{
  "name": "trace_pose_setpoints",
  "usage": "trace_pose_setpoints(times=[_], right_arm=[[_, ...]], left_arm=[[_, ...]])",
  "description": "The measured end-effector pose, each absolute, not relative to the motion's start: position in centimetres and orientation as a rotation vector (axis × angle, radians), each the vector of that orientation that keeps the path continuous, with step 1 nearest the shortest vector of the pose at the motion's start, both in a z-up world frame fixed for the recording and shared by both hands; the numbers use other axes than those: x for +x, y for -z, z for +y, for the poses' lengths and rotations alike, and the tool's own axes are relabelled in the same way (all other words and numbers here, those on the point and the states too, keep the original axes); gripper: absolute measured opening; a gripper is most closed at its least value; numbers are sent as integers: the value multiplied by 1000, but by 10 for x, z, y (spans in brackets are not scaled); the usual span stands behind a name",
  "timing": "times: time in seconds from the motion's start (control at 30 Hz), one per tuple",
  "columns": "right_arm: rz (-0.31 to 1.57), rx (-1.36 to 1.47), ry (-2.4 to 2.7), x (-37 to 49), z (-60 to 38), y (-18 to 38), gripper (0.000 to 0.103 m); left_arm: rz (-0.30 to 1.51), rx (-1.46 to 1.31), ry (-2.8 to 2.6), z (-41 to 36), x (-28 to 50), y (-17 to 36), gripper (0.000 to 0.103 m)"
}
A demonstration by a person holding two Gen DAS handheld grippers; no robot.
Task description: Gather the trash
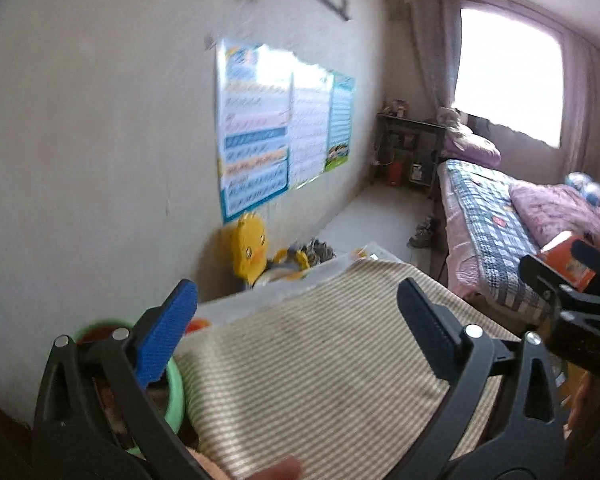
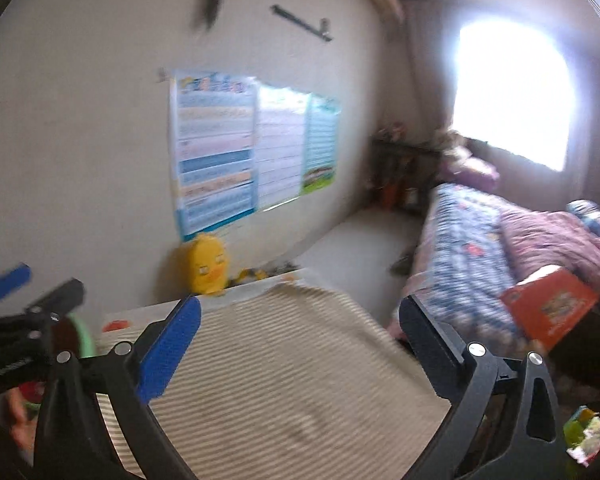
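A pale plaster wall (image 1: pixel 100 120) fills the left of both views, and a bright curtained window (image 1: pixel 508 76) glows at the far right. Below the window runs a long bed with a blue-and-white checked quilt (image 1: pixel 488 216), a rumpled pink blanket (image 1: pixel 548 208) heaped on its far side. In front, closest to the cameras, lies a broad beige-and-white striped cloth (image 1: pixel 320 352), spread over a surface whose pale edge shows beyond it. On the wall hangs a set of blue-and-white paper charts (image 1: pixel 268 136), and under them sits a yellow plush duck (image 1: pixel 250 248) against the wall.

Now the tools. The left gripper (image 1: pixel 300 312) is spread wide over the striped cloth, blue pad on one side, black pad on the other, nothing between them. The right gripper (image 2: pixel 300 328) stands just as wide above the same cloth, also empty. Each one shows at the edge of the other's view.

The trash: an orange printed cardboard box (image 2: pixel 548 308) lies at the right, near the bed's edge, just beside the right gripper and not held by it. A green round plastic rim (image 1: pixel 172 388) sits low at the left, behind the left gripper's blue pad. A small crumpled green-and-white wrapper (image 2: pixel 586 438) shows at the lower right of the right wrist view, blurred.
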State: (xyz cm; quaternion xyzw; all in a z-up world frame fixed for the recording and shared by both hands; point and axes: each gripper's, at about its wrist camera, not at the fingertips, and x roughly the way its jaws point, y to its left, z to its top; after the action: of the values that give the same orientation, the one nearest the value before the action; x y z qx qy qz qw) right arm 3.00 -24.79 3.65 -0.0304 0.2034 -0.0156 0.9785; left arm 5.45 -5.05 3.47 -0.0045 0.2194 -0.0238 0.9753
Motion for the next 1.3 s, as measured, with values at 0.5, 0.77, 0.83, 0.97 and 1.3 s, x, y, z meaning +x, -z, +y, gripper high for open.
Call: trace_pose_setpoints(times=[0.5,0.77,0.83,0.97,1.3], right_arm=[[422,112,116,18,-293,-40,95],[447,86,111,24,-283,-32,95],[459,83,112,26,-283,-30,95],[475,68,115,27,-280,-27,95],[487,72,108,29,-278,-25,95]], left_arm=[[380,35,-49,-97,32,-37,98],[415,13,-49,-88,31,-33,98],[421,11,-50,-86,32,-32,98],[435,-3,-55,-83,36,-30,98],[452,-7,-46,-82,39,-27,98]])
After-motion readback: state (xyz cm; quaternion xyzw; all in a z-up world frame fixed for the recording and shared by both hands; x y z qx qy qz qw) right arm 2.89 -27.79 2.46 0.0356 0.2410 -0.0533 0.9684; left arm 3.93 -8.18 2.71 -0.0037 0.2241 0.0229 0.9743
